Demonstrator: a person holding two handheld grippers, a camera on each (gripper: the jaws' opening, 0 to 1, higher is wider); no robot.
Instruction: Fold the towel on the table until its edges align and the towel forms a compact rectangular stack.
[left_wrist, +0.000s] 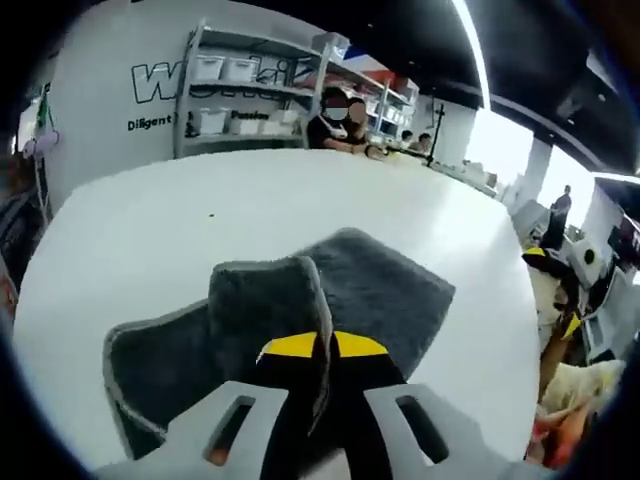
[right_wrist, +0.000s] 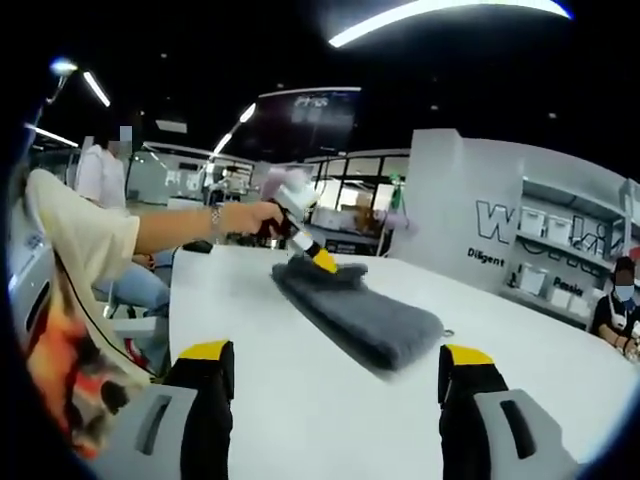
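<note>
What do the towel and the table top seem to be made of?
Towel: grey, soft pile cloth, likely microfibre or terry; fuzzy surface, stitched edge, drapes where the left gripper pinches it. Table: white, smooth, matte-to-satin, probably laminate; no grain visible.

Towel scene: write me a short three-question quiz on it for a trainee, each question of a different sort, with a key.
1. True or false: the left gripper is shut on a raised fold of the grey towel.
2. Multiple choice: in the right gripper view, the right gripper is
A. clamped on the towel
B. open over the white table, short of the towel
C. holding a box
3. Fill in: the towel lies on a ____ table.

Key: 1 true; 2 B; 3 white.
</note>
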